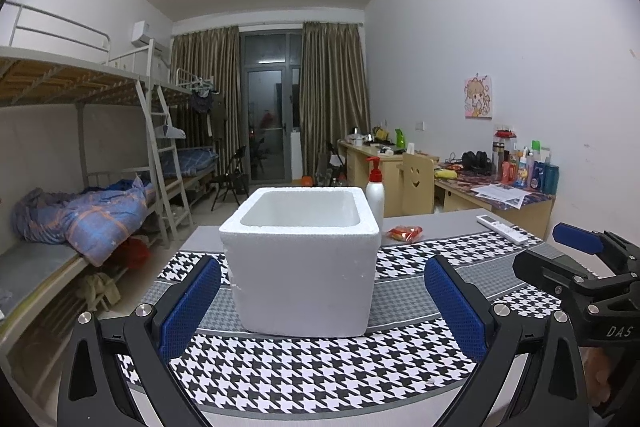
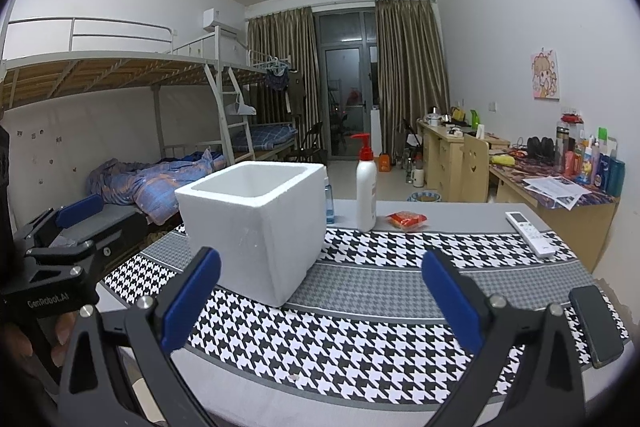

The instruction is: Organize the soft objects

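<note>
A white foam box (image 1: pixel 302 259) stands open-topped on the houndstooth cloth (image 1: pixel 304 367), straight ahead of my left gripper (image 1: pixel 320 291), which is open and empty just short of it. In the right wrist view the box (image 2: pixel 256 223) sits ahead to the left of my right gripper (image 2: pixel 320 287), also open and empty. A small red-orange packet (image 1: pixel 405 232) lies behind the box to the right; it also shows in the right wrist view (image 2: pixel 407 219). The inside of the box is hidden.
A white pump bottle (image 2: pixel 366 187) stands behind the box. A white remote (image 2: pixel 530 233) lies at the right of the table. A dark phone (image 2: pixel 596 325) lies near the right edge. A small blue bottle (image 2: pixel 329 205) stands behind the box. Bunk beds stand at the left, desks at the right.
</note>
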A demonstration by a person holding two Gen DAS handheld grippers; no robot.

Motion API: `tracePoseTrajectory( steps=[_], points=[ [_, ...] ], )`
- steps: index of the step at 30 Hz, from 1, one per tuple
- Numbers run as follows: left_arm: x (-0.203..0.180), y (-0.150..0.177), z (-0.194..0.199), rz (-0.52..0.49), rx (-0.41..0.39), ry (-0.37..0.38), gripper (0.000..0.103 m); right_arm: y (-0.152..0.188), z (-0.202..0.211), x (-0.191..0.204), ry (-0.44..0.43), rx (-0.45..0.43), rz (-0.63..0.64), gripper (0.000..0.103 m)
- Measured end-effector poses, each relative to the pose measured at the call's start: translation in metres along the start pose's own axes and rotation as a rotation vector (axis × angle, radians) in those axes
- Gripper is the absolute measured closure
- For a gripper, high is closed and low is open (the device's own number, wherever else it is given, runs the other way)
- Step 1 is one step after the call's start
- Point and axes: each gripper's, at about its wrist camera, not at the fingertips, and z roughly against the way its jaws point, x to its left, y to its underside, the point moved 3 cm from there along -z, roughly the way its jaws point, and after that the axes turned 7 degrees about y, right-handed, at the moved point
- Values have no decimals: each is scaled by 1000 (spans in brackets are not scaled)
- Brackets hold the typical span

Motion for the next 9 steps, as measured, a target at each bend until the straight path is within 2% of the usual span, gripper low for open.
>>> tracePoseTrajectory(
  steps=[9],
  points=[
    [1,0,3,13,-7,4,1,3,0,-2,-14,5,-6,1]
  ],
)
